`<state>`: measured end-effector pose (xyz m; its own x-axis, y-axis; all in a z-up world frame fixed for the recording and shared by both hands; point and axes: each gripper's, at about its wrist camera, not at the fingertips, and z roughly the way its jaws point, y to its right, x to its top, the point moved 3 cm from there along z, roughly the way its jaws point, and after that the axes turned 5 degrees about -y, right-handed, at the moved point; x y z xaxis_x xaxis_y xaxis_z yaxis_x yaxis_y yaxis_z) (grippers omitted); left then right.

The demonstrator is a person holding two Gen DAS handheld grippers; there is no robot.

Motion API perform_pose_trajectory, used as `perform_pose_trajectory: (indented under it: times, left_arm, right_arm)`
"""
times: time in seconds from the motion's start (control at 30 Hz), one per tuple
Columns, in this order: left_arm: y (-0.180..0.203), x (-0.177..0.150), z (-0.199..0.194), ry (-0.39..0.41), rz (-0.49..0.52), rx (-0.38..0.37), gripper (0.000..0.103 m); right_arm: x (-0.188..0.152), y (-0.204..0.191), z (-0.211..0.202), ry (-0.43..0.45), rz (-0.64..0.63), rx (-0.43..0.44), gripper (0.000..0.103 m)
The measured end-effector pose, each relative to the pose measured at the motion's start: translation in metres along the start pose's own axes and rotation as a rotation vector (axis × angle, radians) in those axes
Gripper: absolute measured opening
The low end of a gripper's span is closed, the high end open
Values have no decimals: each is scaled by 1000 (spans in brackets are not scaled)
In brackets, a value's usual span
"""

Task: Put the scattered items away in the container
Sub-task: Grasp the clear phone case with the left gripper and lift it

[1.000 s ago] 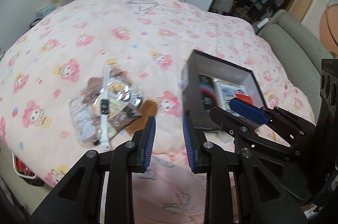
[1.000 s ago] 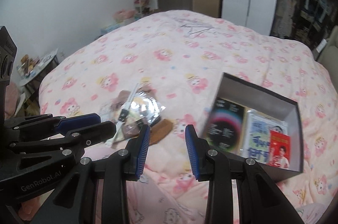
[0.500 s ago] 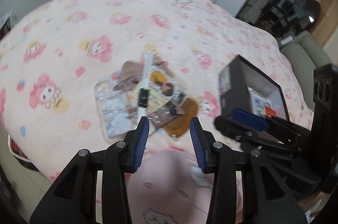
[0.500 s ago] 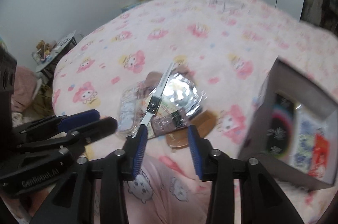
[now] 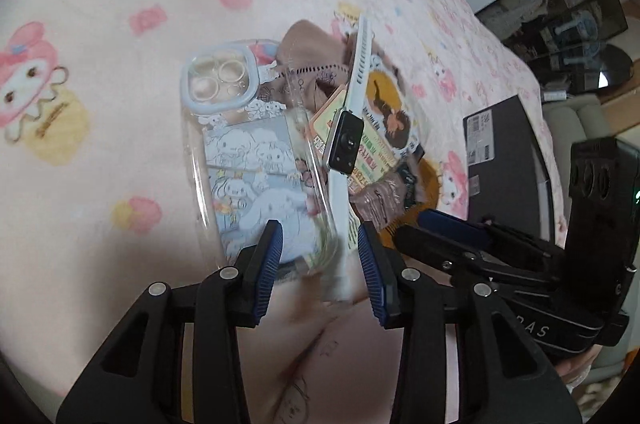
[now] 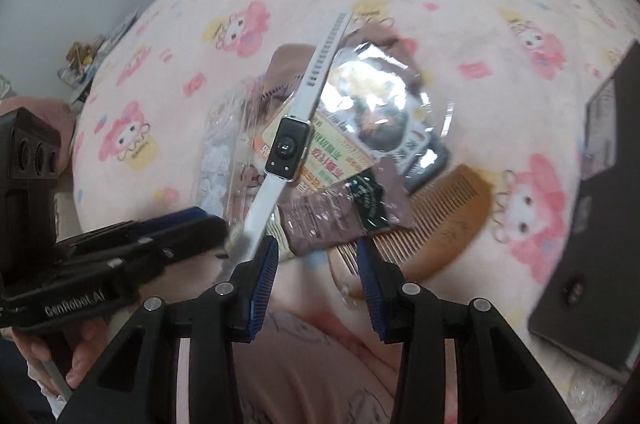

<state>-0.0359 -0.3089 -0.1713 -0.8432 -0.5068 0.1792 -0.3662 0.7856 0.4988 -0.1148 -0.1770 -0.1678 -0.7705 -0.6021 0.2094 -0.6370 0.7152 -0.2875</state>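
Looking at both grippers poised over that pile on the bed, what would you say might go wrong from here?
1. The white smartwatch lies loosely across the stacked packets; pulling one from beneath could flip it off.
2. The left gripper, jaws closing, straddles both the clear phone case and the watch strap, so it may pinch two things.
3. The right gripper and the left gripper converge on the same pile and could collide.

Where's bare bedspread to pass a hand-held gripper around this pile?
Bare bedspread lies left of the phone case and beyond the watch strap's far tip. A narrower strip separates the comb from the black box. The pile itself is crowded, items overlapping.
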Motion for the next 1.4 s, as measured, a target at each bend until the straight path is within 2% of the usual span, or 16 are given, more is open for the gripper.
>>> perform_pose_trajectory:
  times: [0.13, 0.2, 0.27, 0.33, 0.4, 0.47, 0.63, 0.77, 0.87, 1.03, 1.17, 1.27, 1.33, 1.4]
  left_arm:
    - [-7, 3, -9, 1, -16, -9, 29]
    - [-12, 0, -13, 4, -23, -4, 26]
    - [-17, -10, -14, -17, -36, -24, 25]
    - [-21, -20, -14, -34, -40, -39, 25]
    - [-25, -26, -12, -49, -57, -88, 26]
    - [-29, -26, -9, -67, -74, -135, 26]
    - [-25, -27, -9, -78, -57, -162, 26]
    - [-23, -30, -9, -93, -35, -161, 26]
    - [-23, -30, 0, -122, -29, -167, 30]
    - [-19, -33, 1, -137, -14, -159, 31]
    - [-18, -37, 3, -150, 6, -141, 31]
    - [-26, -36, 13, -173, -23, -134, 31]
    - [-31, -30, 18, -152, -68, -140, 31]
    - [-36, -18, 17, -96, -130, -164, 31]
  right_arm:
    - [7, -7, 15, -51, -23, 10, 37]
    - [8, -12, 19, -70, -58, -13, 37]
    - [9, -16, 20, -90, -81, -22, 37]
    - [8, -19, 15, -95, -92, 20, 37]
    - [5, -23, 11, -94, -110, 49, 37]
    - [2, -26, 14, -108, -126, 44, 37]
    - [-2, -24, 22, -113, -110, 29, 37]
    - [-5, -22, 20, -99, -95, 28, 37]
    - [-8, -20, 20, -99, -96, 14, 37]
    - [-10, -16, 22, -117, -61, 58, 37]
    - [-9, -9, 20, -94, -32, 17, 37]
    - [-9, -9, 20, -94, -25, 30, 37]
    - [-9, -12, 21, -96, -31, 35, 37]
    - [-9, -13, 21, -92, -33, 29, 37]
